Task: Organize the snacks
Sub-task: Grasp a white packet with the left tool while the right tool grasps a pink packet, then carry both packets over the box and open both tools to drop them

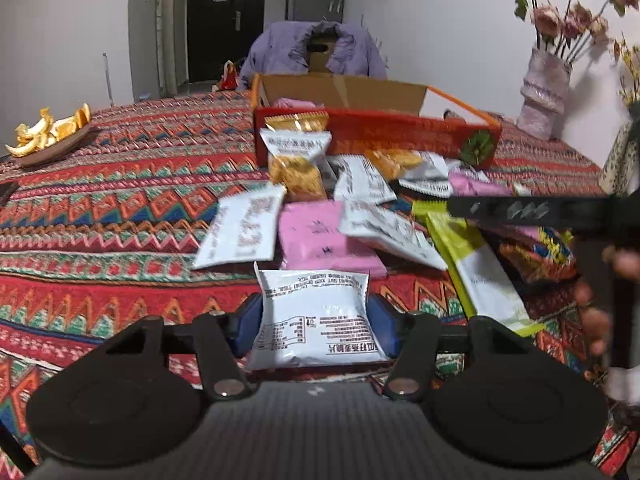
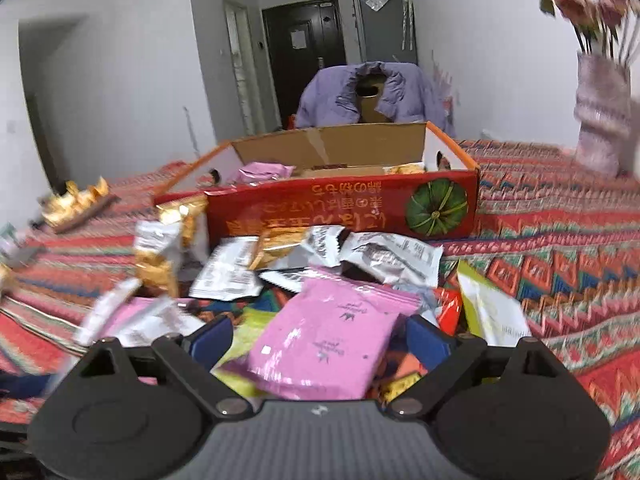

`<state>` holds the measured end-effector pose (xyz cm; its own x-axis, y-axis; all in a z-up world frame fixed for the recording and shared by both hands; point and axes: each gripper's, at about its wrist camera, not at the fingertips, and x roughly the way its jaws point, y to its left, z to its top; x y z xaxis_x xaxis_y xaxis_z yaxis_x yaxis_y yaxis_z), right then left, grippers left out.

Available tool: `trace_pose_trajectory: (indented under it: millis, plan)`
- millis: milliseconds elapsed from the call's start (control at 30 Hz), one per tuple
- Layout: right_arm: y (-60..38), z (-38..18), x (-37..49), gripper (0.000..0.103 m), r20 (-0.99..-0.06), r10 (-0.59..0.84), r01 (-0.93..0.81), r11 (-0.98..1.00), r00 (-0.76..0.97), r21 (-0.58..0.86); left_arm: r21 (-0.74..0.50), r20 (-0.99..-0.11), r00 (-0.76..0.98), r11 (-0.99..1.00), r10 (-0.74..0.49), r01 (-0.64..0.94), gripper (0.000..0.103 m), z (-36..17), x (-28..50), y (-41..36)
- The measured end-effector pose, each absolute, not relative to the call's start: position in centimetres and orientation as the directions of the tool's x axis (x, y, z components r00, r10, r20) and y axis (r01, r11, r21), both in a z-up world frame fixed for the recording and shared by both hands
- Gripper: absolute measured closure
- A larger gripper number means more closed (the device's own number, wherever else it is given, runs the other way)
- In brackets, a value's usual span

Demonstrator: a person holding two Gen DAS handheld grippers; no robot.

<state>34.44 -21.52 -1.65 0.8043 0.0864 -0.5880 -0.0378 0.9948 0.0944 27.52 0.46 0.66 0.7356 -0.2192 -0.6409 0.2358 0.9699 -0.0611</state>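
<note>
My left gripper (image 1: 316,320) is shut on a white snack packet (image 1: 314,292), its blue pads pinching the packet's sides just above the patterned cloth. Beyond it lies a loose pile of white, pink, orange and green packets (image 1: 320,236). Behind the pile stands an open red cardboard box (image 1: 400,136) with a pumpkin picture and a few packets inside. In the right wrist view my right gripper (image 2: 320,340) is open over the pile, with a pink packet (image 2: 332,328) between its blue pads (image 2: 212,340) and a gap on the left side. The red box (image 2: 320,208) stands right behind.
A striped tablecloth (image 1: 120,200) covers the table. A plate of orange peel (image 1: 52,136) sits far left, a vase of pink flowers (image 1: 544,92) far right. A chair with a purple jacket (image 1: 316,48) stands behind the box. A blurred hand (image 1: 600,320) and a black tool bar (image 1: 532,210) cross the right side.
</note>
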Motion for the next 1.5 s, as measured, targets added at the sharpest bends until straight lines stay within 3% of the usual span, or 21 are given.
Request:
trace_pose_trajectory:
  millis: [67, 167, 1000, 1233, 1400, 1500]
  plan:
    - [-20.7, -1.9, 34.7, 0.03, -0.59, 0.045, -0.035, 0.999, 0.806, 0.029, -0.062, -0.625, 0.75, 0.971, -0.218, 0.23, 0.045, 1.4, 27.2, 1.0]
    - [-20.5, -1.8, 34.2, 0.042, -0.58, 0.062, -0.06, 0.998, 0.813, 0.022, -0.063, -0.606, 0.766, 0.973, -0.215, 0.224, 0.045, 2.1, 27.0, 1.5]
    - [-27.6, 4.6, 19.1, 0.043, -0.441, 0.118, -0.107, 0.993, 0.889, 0.051, -0.084, -0.502, 0.799, 0.939, -0.33, 0.334, 0.045, 6.5, 19.5, -5.0]
    - [-28.6, 5.0, 20.6, 0.043, -0.434, 0.138, -0.112, 0.99, 0.891, 0.085, -0.09, -0.498, 0.802, 0.94, -0.329, 0.329, 0.045, 8.1, 22.8, -4.8]
    - [-28.9, 7.5, 24.9, 0.043, -0.401, 0.131, -0.141, 0.99, 0.907, 0.004, -0.104, -0.459, 0.824, 0.941, -0.333, 0.322, 0.045, 11.0, 28.9, -3.8]
    - [-29.5, 9.4, 28.9, 0.043, -0.39, 0.18, -0.184, 0.983, 0.903, 0.028, -0.094, -0.442, 0.828, 0.936, -0.345, 0.34, 0.044, 12.7, 33.3, -3.6]
